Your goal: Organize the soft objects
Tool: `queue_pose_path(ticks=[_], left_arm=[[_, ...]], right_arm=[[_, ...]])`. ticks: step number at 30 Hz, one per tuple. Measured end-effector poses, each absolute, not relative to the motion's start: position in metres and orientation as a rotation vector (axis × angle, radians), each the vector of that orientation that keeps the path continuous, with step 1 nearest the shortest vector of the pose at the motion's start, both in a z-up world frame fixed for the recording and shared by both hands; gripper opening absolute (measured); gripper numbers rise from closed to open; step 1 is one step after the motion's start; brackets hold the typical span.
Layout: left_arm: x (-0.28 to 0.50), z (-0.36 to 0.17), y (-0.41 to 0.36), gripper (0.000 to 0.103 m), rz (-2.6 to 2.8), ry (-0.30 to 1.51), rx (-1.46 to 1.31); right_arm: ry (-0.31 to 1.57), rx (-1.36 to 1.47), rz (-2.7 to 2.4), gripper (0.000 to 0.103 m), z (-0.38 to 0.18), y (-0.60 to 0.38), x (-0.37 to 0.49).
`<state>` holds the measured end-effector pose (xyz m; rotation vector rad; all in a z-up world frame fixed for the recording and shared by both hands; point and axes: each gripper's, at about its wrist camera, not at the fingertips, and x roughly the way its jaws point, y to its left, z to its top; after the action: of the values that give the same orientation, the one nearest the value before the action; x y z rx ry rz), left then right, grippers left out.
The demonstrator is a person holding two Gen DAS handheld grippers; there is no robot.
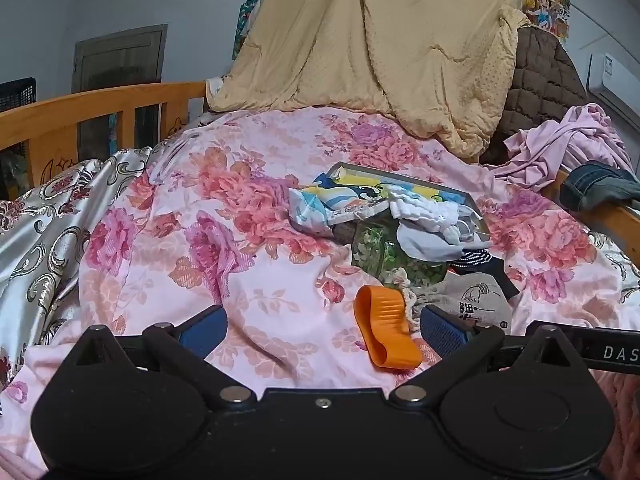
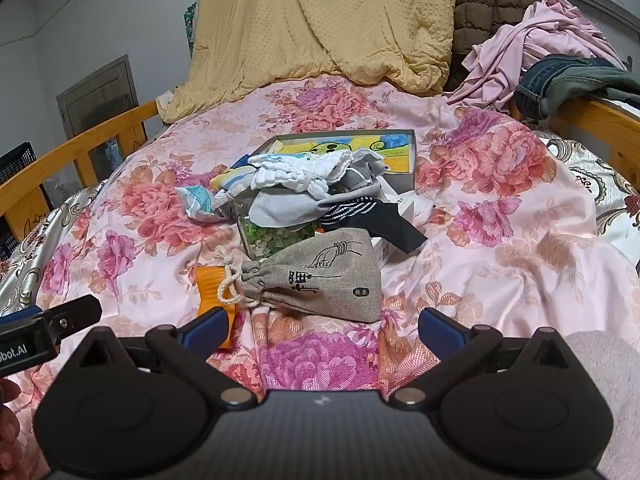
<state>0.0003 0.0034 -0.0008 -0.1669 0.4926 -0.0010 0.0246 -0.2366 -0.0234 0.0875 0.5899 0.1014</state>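
Note:
A heap of soft things lies mid-bed on the floral pink quilt [image 2: 500, 248]: white cloth [image 2: 300, 174], grey sock [image 2: 276, 208], dark striped sock [image 2: 360, 208], patterned cloth [image 1: 316, 208], partly spilling from a shallow box [image 2: 396, 148]. A grey drawstring pouch [image 2: 320, 280] lies nearest, just ahead of my right gripper [image 2: 324, 330], which is open and empty. An orange plastic piece [image 1: 386, 328] rests between the open fingers of my left gripper [image 1: 324, 330], untouched. The pouch [image 1: 476, 296] sits by the left gripper's right finger.
A clear bag of green bits [image 2: 280, 238] lies under the socks. A yellow blanket [image 2: 320, 20], brown quilted coat [image 2: 492, 0], pink garment [image 2: 532, 48] and jeans [image 2: 572, 80] pile at the back. Wooden bed rails [image 1: 100, 108] run along both sides.

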Motion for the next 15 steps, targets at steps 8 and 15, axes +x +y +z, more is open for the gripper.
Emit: queue_pose_path(ticks=[8, 15], left_arm=[[0.0013, -0.0046, 0.0058, 0.102, 0.002, 0.503, -0.162], [0.0013, -0.0044, 0.0050, 0.102, 0.001, 0.503, -0.162]], right_arm=[[0.590, 0.088, 0.102, 0.103, -0.0231, -0.2368, 0.0244], [0.590, 0.088, 0.102, 0.103, -0.0234, -0.2367, 0.0244]])
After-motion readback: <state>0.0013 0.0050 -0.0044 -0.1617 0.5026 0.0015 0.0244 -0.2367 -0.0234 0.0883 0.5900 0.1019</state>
